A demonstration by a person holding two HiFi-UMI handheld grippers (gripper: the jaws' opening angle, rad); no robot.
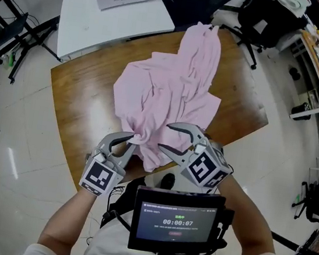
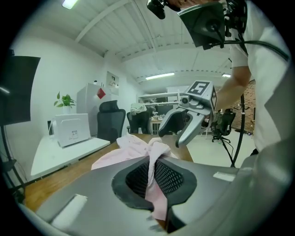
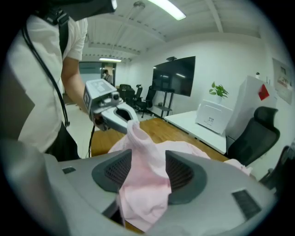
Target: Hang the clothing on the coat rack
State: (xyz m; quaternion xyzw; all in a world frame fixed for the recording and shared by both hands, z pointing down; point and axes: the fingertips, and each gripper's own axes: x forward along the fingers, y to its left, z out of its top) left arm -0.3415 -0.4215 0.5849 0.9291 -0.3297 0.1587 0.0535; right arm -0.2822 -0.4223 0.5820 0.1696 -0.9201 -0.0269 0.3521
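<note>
1 pink garment (image 1: 165, 89): L gripper (image 1: 135, 140) clamped on it, R gripper (image 1: 165, 136) wide open.

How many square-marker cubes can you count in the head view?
2. One cube rides on the left claw, shut on the pink garment; the other cube on the right claw, to its right. None seems hidden.
</note>
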